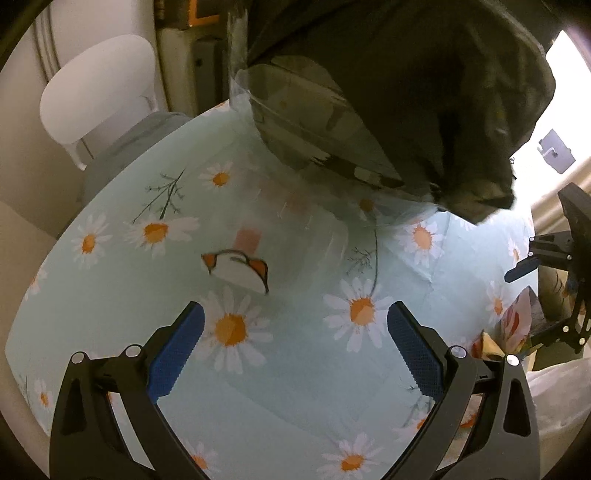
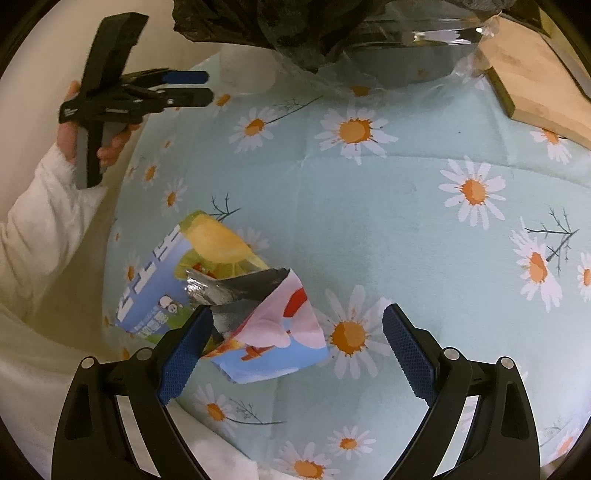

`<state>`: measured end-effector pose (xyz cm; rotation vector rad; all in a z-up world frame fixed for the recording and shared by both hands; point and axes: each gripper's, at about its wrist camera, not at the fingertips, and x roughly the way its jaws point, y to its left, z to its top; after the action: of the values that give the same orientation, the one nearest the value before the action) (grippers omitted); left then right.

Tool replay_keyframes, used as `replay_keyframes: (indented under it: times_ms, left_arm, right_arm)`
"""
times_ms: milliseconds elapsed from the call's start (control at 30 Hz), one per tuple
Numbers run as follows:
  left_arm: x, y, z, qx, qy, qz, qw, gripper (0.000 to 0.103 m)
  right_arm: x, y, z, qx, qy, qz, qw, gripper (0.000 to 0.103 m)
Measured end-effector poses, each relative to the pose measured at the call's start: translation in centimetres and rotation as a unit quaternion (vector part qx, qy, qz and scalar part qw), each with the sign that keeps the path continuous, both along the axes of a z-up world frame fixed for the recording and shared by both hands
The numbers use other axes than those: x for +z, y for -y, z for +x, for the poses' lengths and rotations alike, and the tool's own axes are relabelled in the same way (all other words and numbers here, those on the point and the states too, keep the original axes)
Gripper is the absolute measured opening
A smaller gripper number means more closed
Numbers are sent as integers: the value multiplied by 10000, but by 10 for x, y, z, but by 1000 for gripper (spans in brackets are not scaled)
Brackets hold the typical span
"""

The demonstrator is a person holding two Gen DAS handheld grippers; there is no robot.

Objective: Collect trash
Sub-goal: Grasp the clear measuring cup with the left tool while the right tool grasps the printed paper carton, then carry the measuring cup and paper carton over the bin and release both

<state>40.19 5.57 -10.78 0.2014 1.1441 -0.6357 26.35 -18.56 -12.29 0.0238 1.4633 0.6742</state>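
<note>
Wrappers (image 2: 255, 314) lie near the bench (image 2: 388, 229) edge; with both my right tool (image 2: 295, 347) and left tool (image 1: 295, 350) spread empty, a clumsy nudge could push them off.

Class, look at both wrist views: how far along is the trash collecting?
Done: cannot tell; the black trash bag's contents are hidden. In hand: nothing. The right hand-held gripper is open beside the torn snack wrapper; the left hand-held gripper is open and empty. Left: that wrapper and the blue packet on the tablecloth.
</note>
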Motion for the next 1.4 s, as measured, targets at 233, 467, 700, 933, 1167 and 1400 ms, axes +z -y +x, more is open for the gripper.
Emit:
replay_keyframes:
  times_ms: [233,467,700,933,1167,1400]
  left_arm:
    - [-5,7,21,-101,81,-75,9999,97]
    - [-7,16,24,-232,349,216,9989,79]
    - [0,16,11,-310,356,296,9984,75]
    - [14,10,-8,-150,387,433,9982,75]
    - [30,-2,-38,146,448,471,9978,75]
    - [48,-17,-75,438,475,400,9971,75]
  right_arm:
    - [-10,4,5,-239,-75,155,9996,88]
    - [-15,7,6,-241,-48,75,9997,24]
    - [-18,1,1,-86,-67,95,9999,15]
    - [-1,5,-4,-65,257,-81,9996,3]
    - [17,14,-10,-132,529,-120,9984,1]
    - [39,24,-17,-228,818,-266,9960,1]
